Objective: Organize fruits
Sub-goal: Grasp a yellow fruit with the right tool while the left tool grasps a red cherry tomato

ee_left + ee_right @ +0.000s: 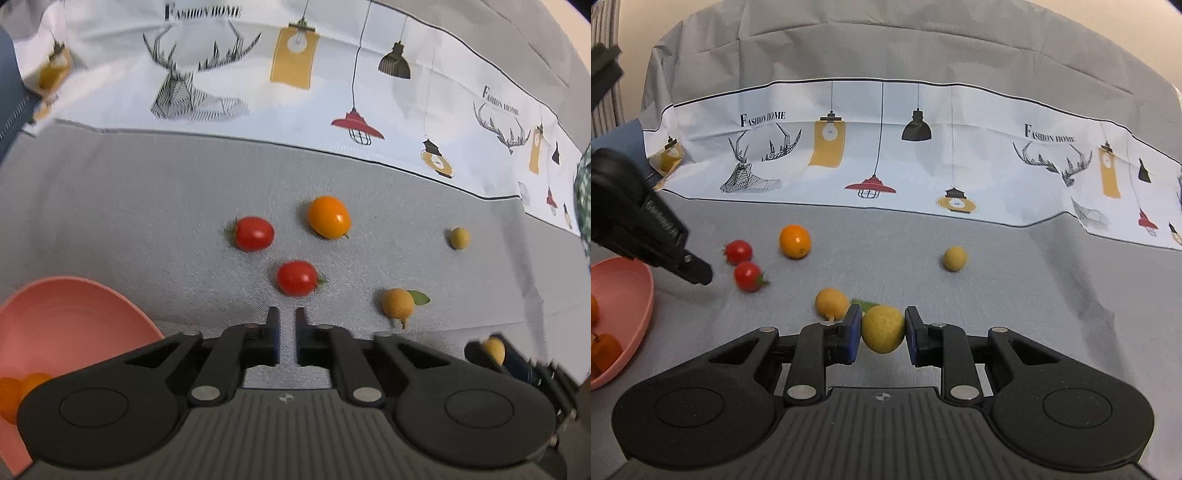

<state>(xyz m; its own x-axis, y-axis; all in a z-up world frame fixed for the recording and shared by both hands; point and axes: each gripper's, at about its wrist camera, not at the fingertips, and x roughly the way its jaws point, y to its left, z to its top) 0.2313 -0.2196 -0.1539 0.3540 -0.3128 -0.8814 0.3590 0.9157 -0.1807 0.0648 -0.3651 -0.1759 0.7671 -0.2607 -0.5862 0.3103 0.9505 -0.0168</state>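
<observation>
The right gripper [882, 329] is clamped on a pale yellow fruit [882, 328] at lower centre of its view, while the left gripper [286, 332] is clenched on nothing, its fingers nearly touching just below a red tomato [297, 278]. The pink bowl [74, 306] sits at the lower left with orange fruits [22, 391] already in it. That round fruit is pinched only at its sides, so a quick swing could let it slip out and roll across the grey surface [997, 295], or the two grippers could bump near the bowl
</observation>
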